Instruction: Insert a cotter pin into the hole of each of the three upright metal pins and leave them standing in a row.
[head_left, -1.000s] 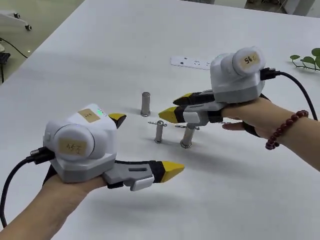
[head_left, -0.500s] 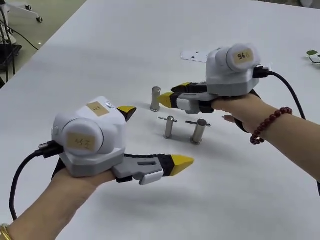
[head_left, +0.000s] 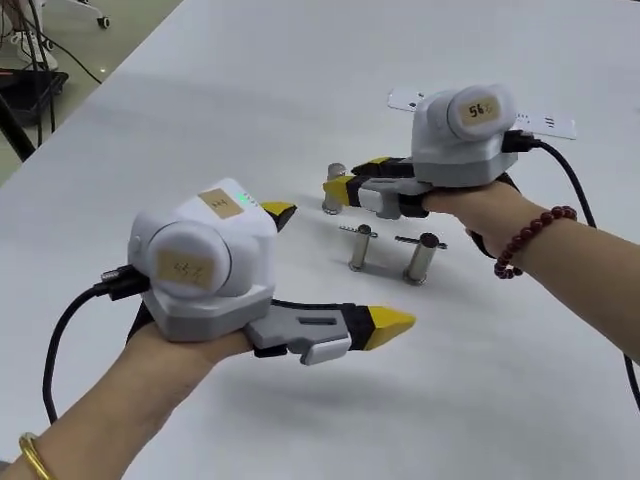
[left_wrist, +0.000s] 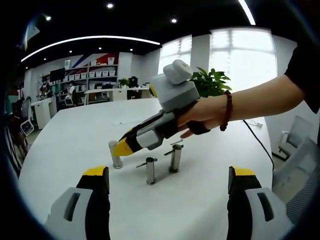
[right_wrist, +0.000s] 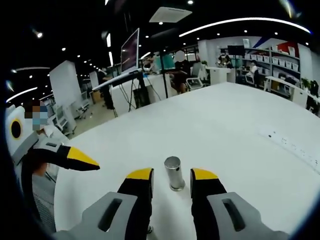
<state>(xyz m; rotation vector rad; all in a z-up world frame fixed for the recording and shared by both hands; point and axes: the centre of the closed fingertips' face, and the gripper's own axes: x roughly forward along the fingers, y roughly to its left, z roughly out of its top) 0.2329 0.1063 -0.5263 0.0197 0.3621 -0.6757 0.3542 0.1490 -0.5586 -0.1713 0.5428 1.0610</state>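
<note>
Two jaws of your left gripper (head_left: 335, 268) stand wide apart with nothing between them. You hold it low and nearest to you, well short of the work, which reads as a free hand waiting clear of the standing parts.

Just beyond it, the middle pin (head_left: 360, 247) and the right-hand pin (head_left: 422, 257) stand upright on the table (head_left: 200, 100), near each other. Each has a cotter pin (head_left: 352, 230) lying crosswise through its top, so those two look finished.

Farther off, the third pin (right_wrist: 173, 172) stands bare. Your right gripper (right_wrist: 172, 176) straddles it with the jaws parted, one tip on each side and not yet closed on it. My guess is that you are lining up to steady it or shift it, since it stands out of line with the other two. I can see no loose cotter pin.

A power strip (head_left: 550, 122) lies beyond the right gripper.
</note>
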